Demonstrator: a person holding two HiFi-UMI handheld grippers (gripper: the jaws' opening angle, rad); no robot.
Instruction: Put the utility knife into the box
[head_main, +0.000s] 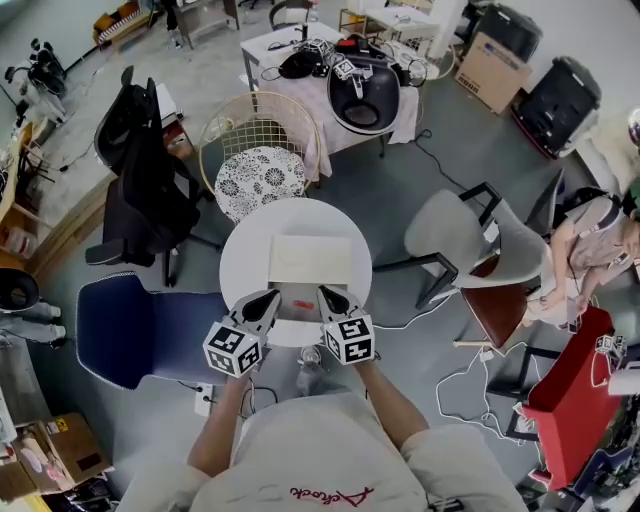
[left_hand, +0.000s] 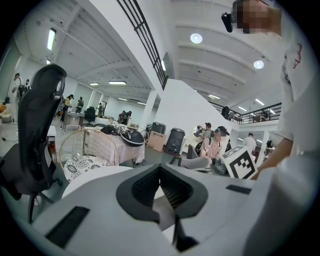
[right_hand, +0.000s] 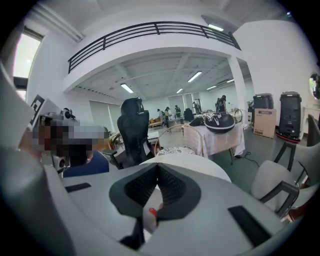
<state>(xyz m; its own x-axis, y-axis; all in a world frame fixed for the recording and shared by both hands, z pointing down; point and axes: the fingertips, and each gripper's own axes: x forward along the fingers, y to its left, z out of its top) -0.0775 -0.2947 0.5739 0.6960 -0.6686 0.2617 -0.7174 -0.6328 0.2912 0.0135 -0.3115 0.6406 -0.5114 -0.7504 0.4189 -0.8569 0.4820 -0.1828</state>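
A shallow beige box (head_main: 310, 258) lies in the middle of the round white table (head_main: 245, 250). The utility knife (head_main: 300, 303), grey with a red spot, lies on the table's near side just in front of the box. My left gripper (head_main: 272, 297) and right gripper (head_main: 325, 293) hover on either side of the knife, tips pointing toward the box. Both are shut and hold nothing. In the right gripper view the right gripper (right_hand: 157, 166) has its jaw tips together, and a red bit of the knife (right_hand: 151, 212) shows below them. In the left gripper view the left gripper (left_hand: 160, 166) is shut too.
A blue chair (head_main: 130, 325) stands at the table's left, with a black office chair (head_main: 150, 185) behind it. A wire chair with a patterned cushion (head_main: 260, 172) is at the far side and a grey chair (head_main: 460, 235) at the right. A person (head_main: 595, 245) sits further right.
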